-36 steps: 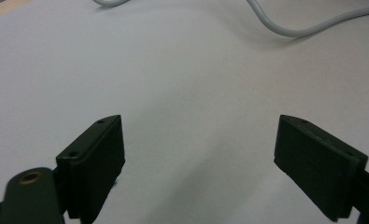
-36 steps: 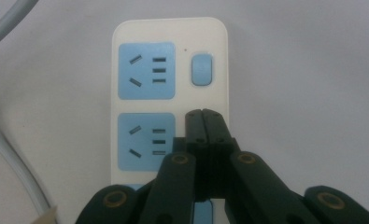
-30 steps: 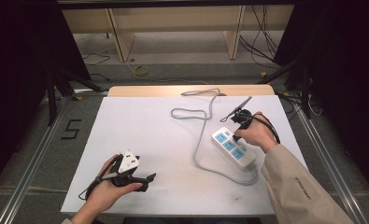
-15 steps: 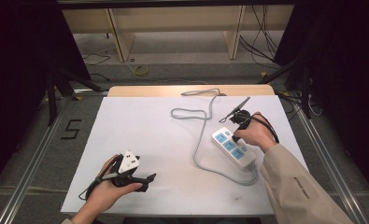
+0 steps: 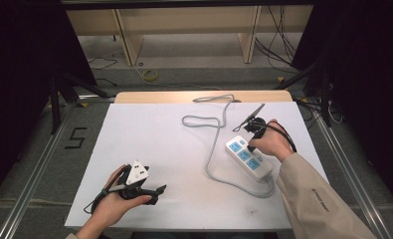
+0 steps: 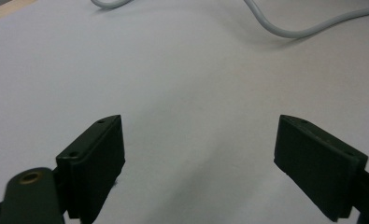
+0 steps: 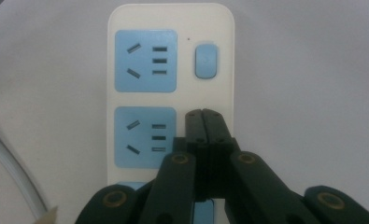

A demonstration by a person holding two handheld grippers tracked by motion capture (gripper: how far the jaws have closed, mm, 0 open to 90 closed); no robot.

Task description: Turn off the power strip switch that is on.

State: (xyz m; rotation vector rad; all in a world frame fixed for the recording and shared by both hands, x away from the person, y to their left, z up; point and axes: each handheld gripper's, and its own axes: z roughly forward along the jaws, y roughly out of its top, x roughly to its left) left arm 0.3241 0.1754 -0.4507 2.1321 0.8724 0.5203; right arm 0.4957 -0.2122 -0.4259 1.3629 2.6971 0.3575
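Note:
A white power strip [image 5: 249, 160] with blue socket panels lies at the right of the white table; its grey cord [image 5: 215, 142] loops toward the far edge. My right gripper [image 5: 249, 148] hovers over the strip, jaws pressed together with nothing between them. In the right gripper view the shut tips [image 7: 204, 116] sit over the strip [image 7: 170, 18] beside the middle socket [image 7: 145, 136], just below the blue switch button [image 7: 206, 60]. My left gripper [image 5: 159, 191] rests near the front left of the table, jaws wide apart. The left gripper [image 6: 198, 154] frames bare table, with the cord [image 6: 303, 25] beyond.
The white table surface [image 5: 159, 139] has bare room across its left and middle. A wooden strip [image 5: 149, 97] borders the far edge. Shelving legs and loose cables [image 5: 149, 74] lie on the floor beyond. Metal rails [image 5: 35, 164] run along both sides.

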